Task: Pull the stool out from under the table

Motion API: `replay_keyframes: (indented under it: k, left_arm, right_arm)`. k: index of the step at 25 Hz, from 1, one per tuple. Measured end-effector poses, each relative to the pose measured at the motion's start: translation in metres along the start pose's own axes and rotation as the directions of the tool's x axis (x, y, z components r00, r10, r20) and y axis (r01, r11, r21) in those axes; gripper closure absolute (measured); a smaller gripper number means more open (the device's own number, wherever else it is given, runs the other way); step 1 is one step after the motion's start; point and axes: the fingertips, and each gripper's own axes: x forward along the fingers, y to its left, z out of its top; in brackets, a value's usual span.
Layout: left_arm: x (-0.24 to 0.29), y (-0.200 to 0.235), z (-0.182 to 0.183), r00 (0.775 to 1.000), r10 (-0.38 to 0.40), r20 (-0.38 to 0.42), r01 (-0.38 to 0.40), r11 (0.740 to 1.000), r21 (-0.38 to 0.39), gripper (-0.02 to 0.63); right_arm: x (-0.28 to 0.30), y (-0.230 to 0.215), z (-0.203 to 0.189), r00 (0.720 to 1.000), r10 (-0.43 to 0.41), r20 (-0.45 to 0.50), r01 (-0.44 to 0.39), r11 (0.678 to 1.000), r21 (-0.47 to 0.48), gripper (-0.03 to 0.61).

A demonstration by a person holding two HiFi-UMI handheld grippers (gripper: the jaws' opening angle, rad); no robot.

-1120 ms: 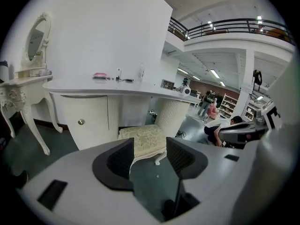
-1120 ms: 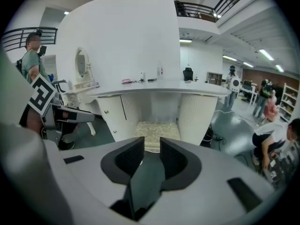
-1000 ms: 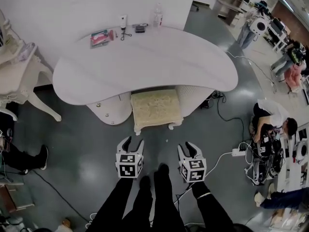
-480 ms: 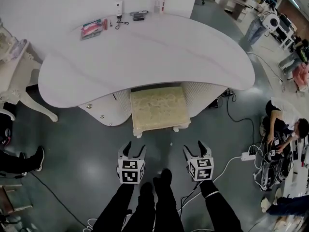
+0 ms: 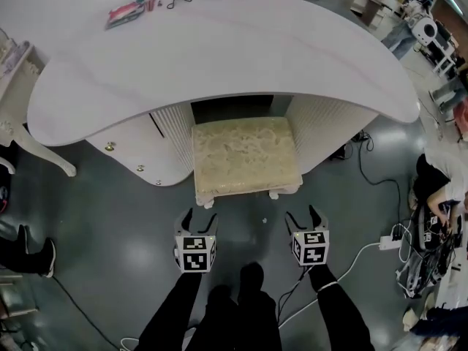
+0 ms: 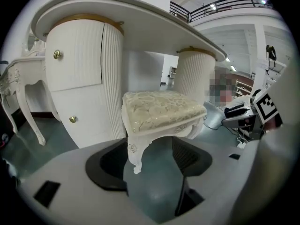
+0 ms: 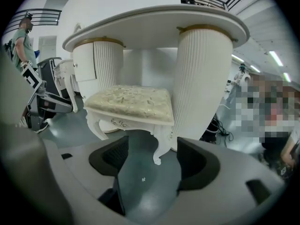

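Stool [image 5: 245, 156], cream patterned seat on carved white legs, stands in the kneehole of the white curved table [image 5: 219, 57], between the left ribbed pedestal [image 5: 174, 131] and the right ribbed pedestal [image 5: 329, 126]. Its far edge sits at the table's near rim; most of the seat shows clear of the top. It stands on the grey floor [image 5: 110, 225]. Left gripper [image 5: 199, 218] hangs just near of the stool's near-left corner, not touching. Jaws are apart with nothing between them; the left gripper view shows the near-left leg lined up in the gap, farther off. Right gripper [image 5: 303, 218] hangs just near of the near-right corner, also clear of the stool. Its jaws are apart and empty, and the right gripper view frames the near-right leg between them. The two grippers are level with each other, well apart, with the person's dark-clad legs [image 5: 234, 306] between and nearer. A white cabinet front with brass knobs [image 5: 124, 152] sits left of the left pedestal. A white cable [image 5: 351, 258] runs across the floor to a power strip [image 5: 390, 241] at right. Small items, one of them pink [image 5: 126, 12], lie at the table's far edge.
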Motion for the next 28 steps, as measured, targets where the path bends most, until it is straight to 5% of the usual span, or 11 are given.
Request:
replay_keyframes:
  k: [13, 28]
  left_arm:
    - [0.089, 0.032, -0.067, 0.997, 0.072, 0.016, -0.072, 0.997, -0.018, 0.311]
    - [0.141, 0.05, -0.083, 0.989, 0.125, 0.073, -0.124, 0.992, -0.022, 0.313]
  right_arm:
    - [0.11, -0.025, -0.052, 0.999, -0.038, 0.002, 0.038, 0.998, 0.047, 0.265]
    - [0.167, -0.034, -0.06, 0.997, -0.06, 0.051, 0.056, 0.995, 0.086, 0.265]
